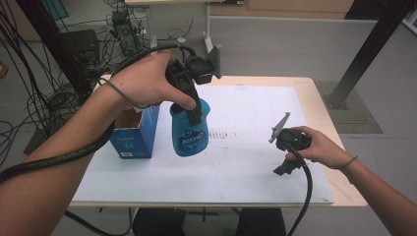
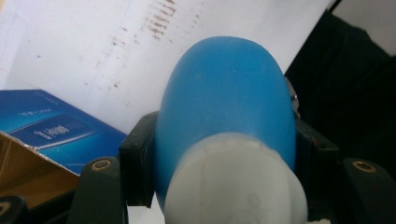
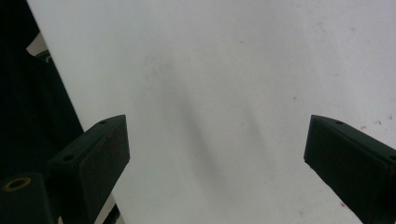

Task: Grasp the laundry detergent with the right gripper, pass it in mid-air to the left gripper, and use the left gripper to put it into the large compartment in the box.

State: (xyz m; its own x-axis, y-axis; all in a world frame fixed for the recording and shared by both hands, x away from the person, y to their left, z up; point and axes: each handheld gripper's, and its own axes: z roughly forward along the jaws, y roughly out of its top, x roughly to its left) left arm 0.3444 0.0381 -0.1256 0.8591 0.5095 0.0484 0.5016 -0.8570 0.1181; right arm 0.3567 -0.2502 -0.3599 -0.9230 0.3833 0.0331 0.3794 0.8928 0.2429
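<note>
A blue plastic bottle (image 1: 189, 133) with a white printed label hangs upright over the white sheet (image 1: 246, 167), next to the blue box. My left gripper (image 1: 195, 114) comes down on it from above and is shut on its upper part. In the left gripper view the black jaws press on both sides of the blue bottle (image 2: 224, 88), just past its whitish top (image 2: 236, 186). I cannot tell whether its base touches the sheet. My right gripper (image 1: 283, 169) hovers low over the sheet's right front. Its jaws stand wide apart with nothing between them, and bare sheet lies below my right gripper (image 3: 215, 154).
An open blue cardboard box (image 1: 133, 133) stands at the sheet's left edge, close to the bottle; the same blue box (image 2: 51, 128) is at the left in the left gripper view. The wooden table's (image 1: 344, 189) right rim lies just beyond my right hand. Cables and stands crowd the floor behind.
</note>
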